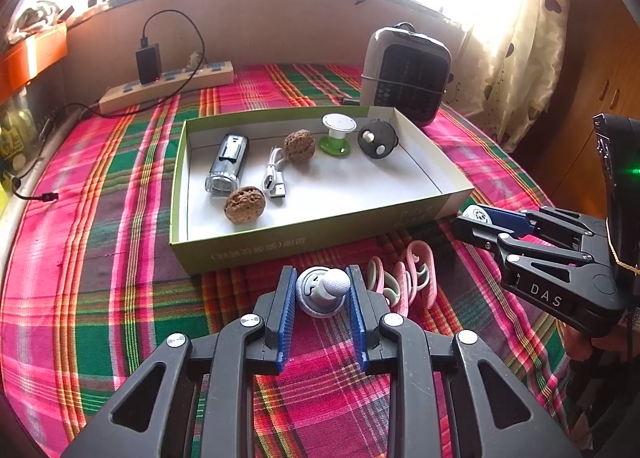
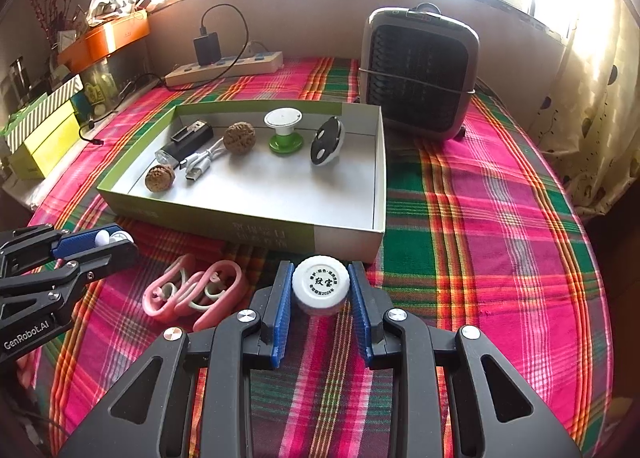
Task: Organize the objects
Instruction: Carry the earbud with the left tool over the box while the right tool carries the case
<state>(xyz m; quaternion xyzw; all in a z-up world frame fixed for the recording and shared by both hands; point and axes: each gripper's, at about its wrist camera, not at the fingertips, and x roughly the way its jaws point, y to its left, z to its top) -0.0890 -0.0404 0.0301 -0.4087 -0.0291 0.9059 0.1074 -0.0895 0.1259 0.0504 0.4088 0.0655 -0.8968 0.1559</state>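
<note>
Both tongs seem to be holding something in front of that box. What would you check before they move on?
1. Left tongs gripping the grey knob piece: ok.
2. Right tongs gripping the white round jar: ok.
3. Free floor in the green box for both items: ok, near half is bare.
4. Pink clips clear of either grip: ok, lying between them.
5. Items lifted off the cloth: cannot tell.

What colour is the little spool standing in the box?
White top, green base; clearest in the right wrist view.
</note>
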